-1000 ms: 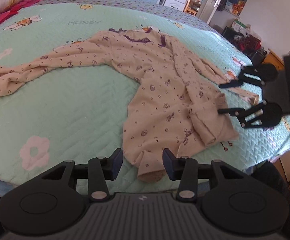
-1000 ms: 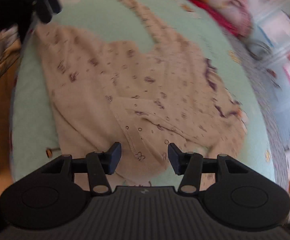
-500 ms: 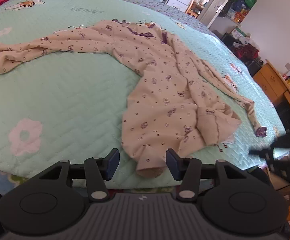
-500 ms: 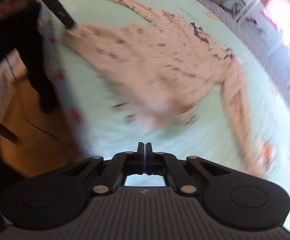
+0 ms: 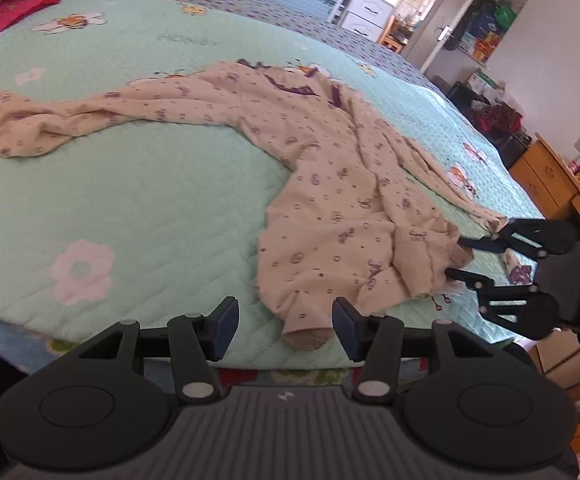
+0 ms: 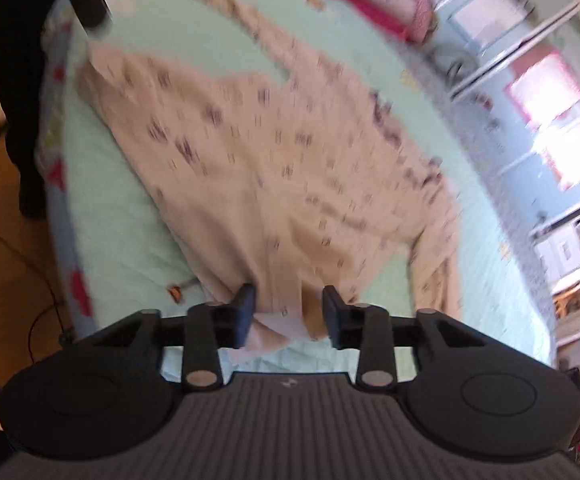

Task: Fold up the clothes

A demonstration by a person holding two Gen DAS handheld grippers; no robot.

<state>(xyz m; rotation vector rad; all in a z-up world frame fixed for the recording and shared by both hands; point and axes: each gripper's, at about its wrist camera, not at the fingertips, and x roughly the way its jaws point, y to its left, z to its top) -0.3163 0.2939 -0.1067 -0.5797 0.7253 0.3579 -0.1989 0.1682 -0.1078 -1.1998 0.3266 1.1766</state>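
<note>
While both tongs gape wide | beige purple-printed cotton garment sprawls unfolded | right gripper at 4 o'clock risks pinching one bunched layer, skewing fold | left gripper straddles cuff

Left claw and right claw both spread wide, fingers level, low and forward.

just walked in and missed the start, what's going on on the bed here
A person with a gripper in each hand is starting to fold a beige patterned garment spread on a green quilt. Both grippers are open. The left gripper sits at one hem corner, the right gripper at the bunched opposite corner. Nothing is folded yet.
</note>
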